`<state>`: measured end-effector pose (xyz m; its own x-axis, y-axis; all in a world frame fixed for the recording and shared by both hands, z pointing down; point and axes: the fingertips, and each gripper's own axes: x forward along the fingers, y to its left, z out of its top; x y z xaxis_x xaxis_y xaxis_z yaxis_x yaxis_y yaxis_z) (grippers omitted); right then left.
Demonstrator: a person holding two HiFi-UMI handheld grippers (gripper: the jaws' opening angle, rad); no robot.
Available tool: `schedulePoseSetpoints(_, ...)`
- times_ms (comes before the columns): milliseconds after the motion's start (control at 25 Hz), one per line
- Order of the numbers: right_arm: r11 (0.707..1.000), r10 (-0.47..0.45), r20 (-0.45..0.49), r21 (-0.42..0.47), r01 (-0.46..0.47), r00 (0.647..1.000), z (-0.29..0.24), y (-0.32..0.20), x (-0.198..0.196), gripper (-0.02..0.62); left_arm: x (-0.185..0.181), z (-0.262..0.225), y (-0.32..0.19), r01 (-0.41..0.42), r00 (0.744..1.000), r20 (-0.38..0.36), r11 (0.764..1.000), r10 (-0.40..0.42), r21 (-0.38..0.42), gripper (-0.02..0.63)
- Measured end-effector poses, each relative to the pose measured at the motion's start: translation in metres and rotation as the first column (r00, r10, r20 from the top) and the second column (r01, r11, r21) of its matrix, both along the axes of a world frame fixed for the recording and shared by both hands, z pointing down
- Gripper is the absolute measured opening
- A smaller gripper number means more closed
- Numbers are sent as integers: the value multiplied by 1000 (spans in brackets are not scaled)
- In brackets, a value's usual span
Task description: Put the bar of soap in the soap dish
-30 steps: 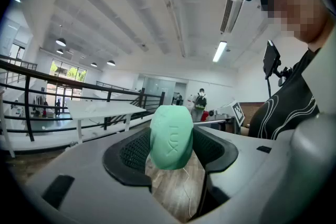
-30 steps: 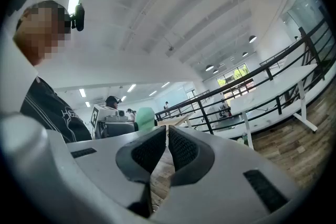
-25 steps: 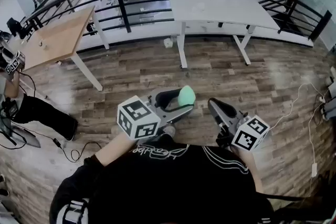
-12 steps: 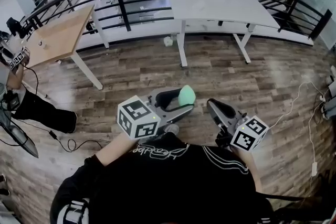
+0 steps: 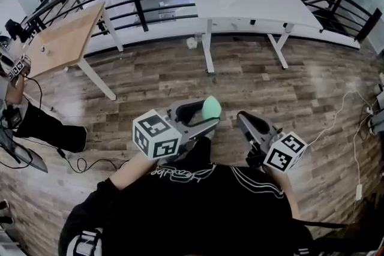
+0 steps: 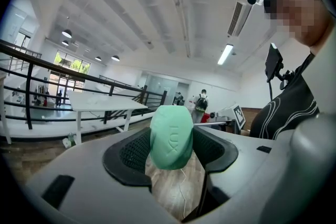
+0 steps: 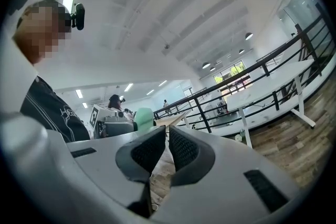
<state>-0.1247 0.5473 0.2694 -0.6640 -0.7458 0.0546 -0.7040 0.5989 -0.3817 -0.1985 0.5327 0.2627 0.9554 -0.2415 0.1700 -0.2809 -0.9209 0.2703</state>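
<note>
In the head view, two claws are held out over the wood-plank floor (image 5: 312, 93) at the lower middle of the frame, each carrying one marker cube, two cubes in all. The left claw (image 5: 207, 116) pinches one green bar of soap (image 5: 211, 108), held in the air above the floor. The right claw (image 5: 246, 122), just right of it, is pressed together. There are two tables higher up: one wooden tabletop (image 5: 66, 39) at upper left and one white tabletop (image 5: 252, 3) at upper centre, with a black railing (image 5: 138, 6) behind them. In the left gripper view, the single bar of soap (image 6: 171, 136) stands upright at centre, with letters stamped on its face. Both ribbed pads of the left claw (image 6: 170, 152) press its sides. One white tabletop (image 6: 105, 106) shows at left, and one person with a backpack (image 6: 201, 103) stands in the distance. In the right gripper view, the two pads of the right claw (image 7: 167, 147) sit closed with only a sliver between them and nothing in it. The green bar of soap (image 7: 142, 115) shows at left of centre beyond them.
</note>
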Motion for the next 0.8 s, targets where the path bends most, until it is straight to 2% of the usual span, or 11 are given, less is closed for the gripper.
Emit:
schedulePoseSetpoints(440, 1000, 11, 6, -19, -11, 1000, 33, -61, 24, 26, 26, 33, -58, -14, 1000, -5, 1000, 14, -19, 256)
schedulePoseSetpoints(800, 998, 16, 14, -66, -15, 1000, 60, -172, 54, 26, 56, 63, -171, -9, 1000, 1, 997, 9, -73, 256)
